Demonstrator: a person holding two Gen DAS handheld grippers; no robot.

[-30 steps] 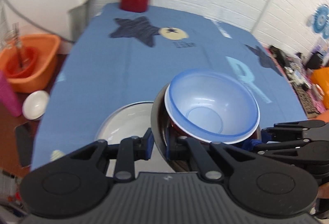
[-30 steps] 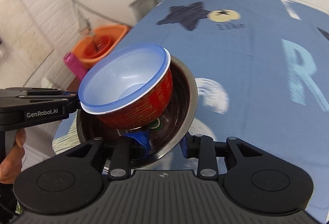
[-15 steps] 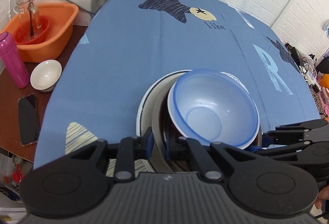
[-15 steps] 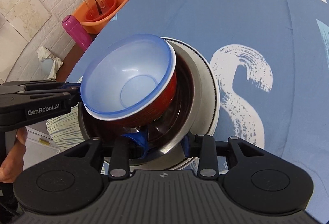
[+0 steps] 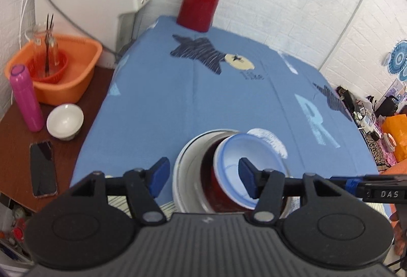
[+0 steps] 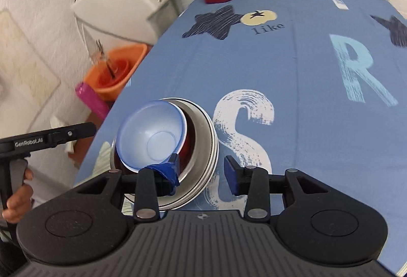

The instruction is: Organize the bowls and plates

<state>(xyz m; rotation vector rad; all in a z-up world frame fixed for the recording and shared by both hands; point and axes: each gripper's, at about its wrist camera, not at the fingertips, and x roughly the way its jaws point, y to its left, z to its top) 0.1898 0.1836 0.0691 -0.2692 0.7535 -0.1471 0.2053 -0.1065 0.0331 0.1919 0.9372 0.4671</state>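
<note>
We read "GenRobot.AI" in pale letters on the black body of the left tool (image 6: 48, 140), as the right wrist view shows it. On the right tool (image 5: 381, 191), seen from the left wrist view, we read "DAS". The blue cloth (image 6: 292, 68) over the bench carries the small word "like" beside a cream patch with a black star, a large pale blue "R", and a large white "S" next to the stacked bowls.
</note>
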